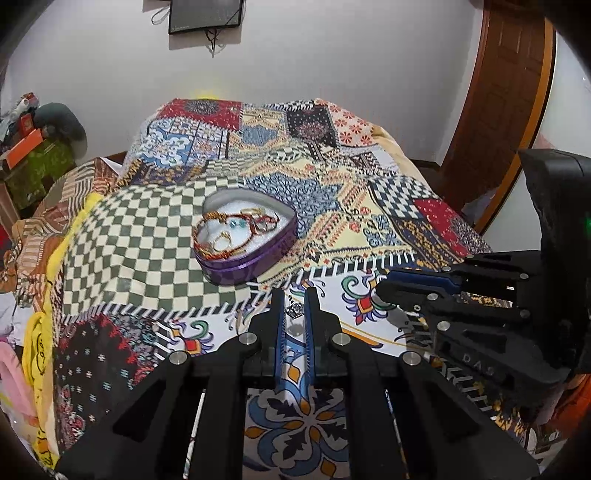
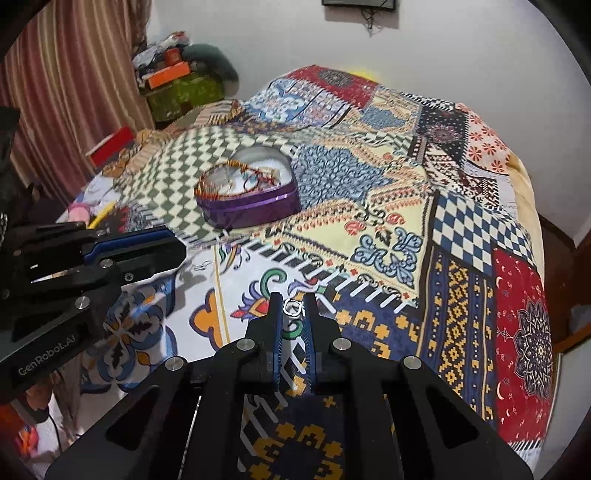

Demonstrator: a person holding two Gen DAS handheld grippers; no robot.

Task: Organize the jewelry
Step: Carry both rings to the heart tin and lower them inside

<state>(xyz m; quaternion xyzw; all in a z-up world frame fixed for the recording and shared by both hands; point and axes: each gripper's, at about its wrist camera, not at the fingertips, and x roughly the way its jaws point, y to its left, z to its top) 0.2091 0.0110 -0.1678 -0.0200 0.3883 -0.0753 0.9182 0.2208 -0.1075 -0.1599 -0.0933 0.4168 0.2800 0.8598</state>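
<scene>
A purple heart-shaped tin (image 1: 245, 236) sits open on the patterned bedspread, also seen in the right wrist view (image 2: 251, 192). It holds red-gold bead bracelets (image 1: 240, 221) and rings on white padding. My left gripper (image 1: 294, 308) is shut on a small silver crown-shaped ring (image 1: 294, 309), held above the cloth in front of the tin. My right gripper (image 2: 293, 308) is shut on a small silver ring (image 2: 293, 308), to the right of the left gripper. Each gripper shows in the other's view: the right one (image 1: 391, 286), the left one (image 2: 173, 247).
The patchwork bedspread (image 1: 369, 206) covers the bed. Clutter and boxes (image 1: 33, 147) stand at the far left, a striped curtain (image 2: 74, 92) beside them. A wooden door (image 1: 495, 110) is at the right, a dark frame (image 1: 205, 14) on the wall.
</scene>
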